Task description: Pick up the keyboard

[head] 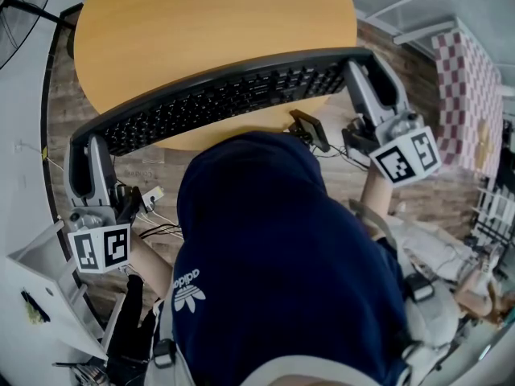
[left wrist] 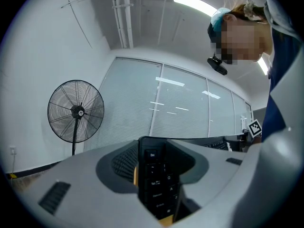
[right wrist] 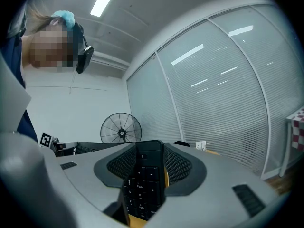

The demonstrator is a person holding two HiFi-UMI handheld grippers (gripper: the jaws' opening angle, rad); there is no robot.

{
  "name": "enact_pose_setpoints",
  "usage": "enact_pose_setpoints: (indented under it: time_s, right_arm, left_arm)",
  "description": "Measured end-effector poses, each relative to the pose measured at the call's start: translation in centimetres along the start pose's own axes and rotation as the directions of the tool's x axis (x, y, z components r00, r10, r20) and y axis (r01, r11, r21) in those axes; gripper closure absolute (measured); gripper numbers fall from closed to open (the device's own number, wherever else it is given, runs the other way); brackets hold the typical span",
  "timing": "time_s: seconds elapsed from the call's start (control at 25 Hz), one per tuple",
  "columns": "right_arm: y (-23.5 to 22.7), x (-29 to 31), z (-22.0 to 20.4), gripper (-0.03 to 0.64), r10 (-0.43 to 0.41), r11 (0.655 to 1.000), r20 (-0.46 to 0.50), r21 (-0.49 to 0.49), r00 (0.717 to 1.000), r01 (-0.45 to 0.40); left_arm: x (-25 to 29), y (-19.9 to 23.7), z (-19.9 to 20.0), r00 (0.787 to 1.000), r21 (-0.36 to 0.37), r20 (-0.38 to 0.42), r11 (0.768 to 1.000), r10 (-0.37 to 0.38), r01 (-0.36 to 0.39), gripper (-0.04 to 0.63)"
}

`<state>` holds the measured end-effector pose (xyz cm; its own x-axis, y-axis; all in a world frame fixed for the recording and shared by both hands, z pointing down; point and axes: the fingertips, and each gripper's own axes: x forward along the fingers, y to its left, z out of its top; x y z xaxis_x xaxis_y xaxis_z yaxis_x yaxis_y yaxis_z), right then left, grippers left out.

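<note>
Wood-patterned flooring (head: 72,95) surrounds a round orange-brown table (head: 217,22) that fills the upper middle of the head view, and the person's dark blue hooded top (head: 282,264) covers the lower middle. A black keyboard (head: 233,95) stretches in a shallow arc across the table's near edge, from the left of the frame up to the upper right, with both ends reaching past the tabletop over the floor. Whether its middle touches the wood cannot be told. The left gripper (head: 84,147) is clamped on the keyboard's left end, its marker cube (head: 100,248) at the lower left. In the left gripper view the grey jaws are closed against the end with the Esc key (left wrist: 153,154), keys running down between them. The right gripper (head: 362,67) grips the opposite end. The right gripper view shows its jaws pressed on the number-pad end (right wrist: 142,184), a sliver of orange tabletop beneath. A pedestal fan (left wrist: 76,110) stands before a glass wall with blinds (left wrist: 180,108) under a ceiling strip light (left wrist: 194,4). At the lower left of the head view sits a white open box (head: 24,272) holding a small dark-and-yellowish scrap (head: 30,308), too small to identify. Loose cables (head: 161,232) lie on the floor nearby, and a red-checked cloth (head: 467,87) hangs at the right edge.
</note>
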<state>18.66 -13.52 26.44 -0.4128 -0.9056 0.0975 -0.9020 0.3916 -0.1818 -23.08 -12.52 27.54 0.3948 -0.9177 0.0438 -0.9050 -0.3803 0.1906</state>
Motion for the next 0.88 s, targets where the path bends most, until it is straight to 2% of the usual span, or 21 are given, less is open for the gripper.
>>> enact_pose_setpoints:
  time_s: [0.88]
  right_arm:
    - [-0.19, -0.05, -0.28, 0.443, -0.005, 1.0, -0.011, -0.001, 1.0, 0.005]
  left_arm:
    - [-0.04, -0.09, 0.0, 1.0, 0.005, -0.01, 1.0, 0.007, -0.007, 0.426]
